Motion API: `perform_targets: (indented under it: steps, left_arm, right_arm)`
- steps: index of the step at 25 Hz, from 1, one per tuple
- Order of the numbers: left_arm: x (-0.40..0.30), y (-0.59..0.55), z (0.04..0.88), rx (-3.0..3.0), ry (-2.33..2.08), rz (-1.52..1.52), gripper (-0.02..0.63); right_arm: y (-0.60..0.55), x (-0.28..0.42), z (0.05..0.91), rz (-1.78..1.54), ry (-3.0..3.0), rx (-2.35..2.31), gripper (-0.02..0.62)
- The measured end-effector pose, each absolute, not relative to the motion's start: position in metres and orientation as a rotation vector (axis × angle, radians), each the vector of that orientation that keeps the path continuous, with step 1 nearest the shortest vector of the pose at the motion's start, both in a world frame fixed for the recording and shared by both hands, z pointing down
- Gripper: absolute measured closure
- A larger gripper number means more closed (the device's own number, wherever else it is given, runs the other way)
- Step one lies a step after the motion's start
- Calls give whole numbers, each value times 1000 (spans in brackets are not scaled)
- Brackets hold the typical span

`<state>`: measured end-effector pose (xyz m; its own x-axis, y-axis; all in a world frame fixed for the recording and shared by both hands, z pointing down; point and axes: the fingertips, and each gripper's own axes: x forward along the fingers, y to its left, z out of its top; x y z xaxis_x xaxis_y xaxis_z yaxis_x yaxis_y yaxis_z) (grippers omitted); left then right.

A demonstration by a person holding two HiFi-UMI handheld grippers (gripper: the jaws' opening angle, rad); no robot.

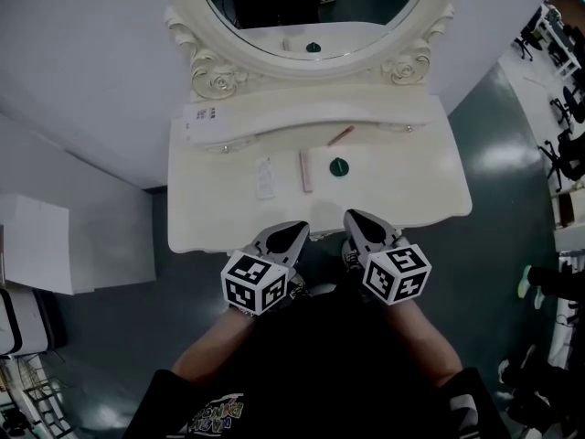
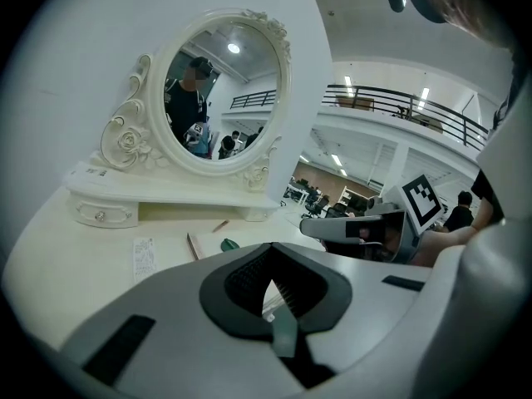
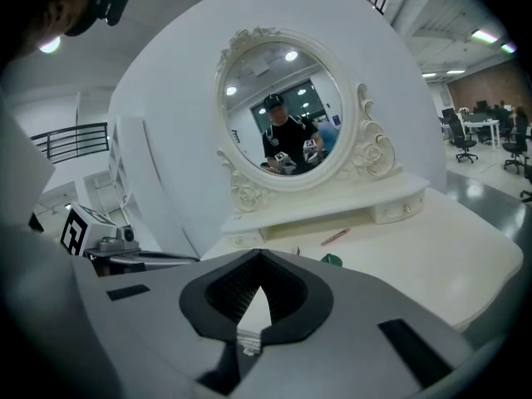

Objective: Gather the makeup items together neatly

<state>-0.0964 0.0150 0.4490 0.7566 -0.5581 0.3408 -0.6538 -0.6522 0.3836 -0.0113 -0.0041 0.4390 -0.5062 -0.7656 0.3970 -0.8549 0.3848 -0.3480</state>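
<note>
1. A cream dressing table (image 1: 411,186) with an oval mirror (image 1: 366,16) fills the head view.
2. A round green compact (image 1: 340,165) lies mid-table. A slim pink stick (image 1: 306,170) lies just beside it at 9 o'clock, a white packet (image 1: 265,178) farther at 9 o'clock, and a pink pencil (image 1: 341,135) near it at 12 o'clock.
3. The left gripper (image 1: 294,234) and right gripper (image 1: 359,222) hover at the table's 6 o'clock edge, jaws closed together, holding nothing.

Open office hall: swivel chairs (image 3: 460,138), mezzanine railing (image 2: 407,106), polished floor (image 1: 475,126).
</note>
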Motion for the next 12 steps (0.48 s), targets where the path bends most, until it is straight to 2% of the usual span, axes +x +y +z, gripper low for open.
perform_targets:
  steps: [12]
  left_arm:
    - [-56, -7, 446, 2441, -947, 248, 598]
  right_arm:
    - [-32, 30, 436, 765, -2475, 1413, 566]
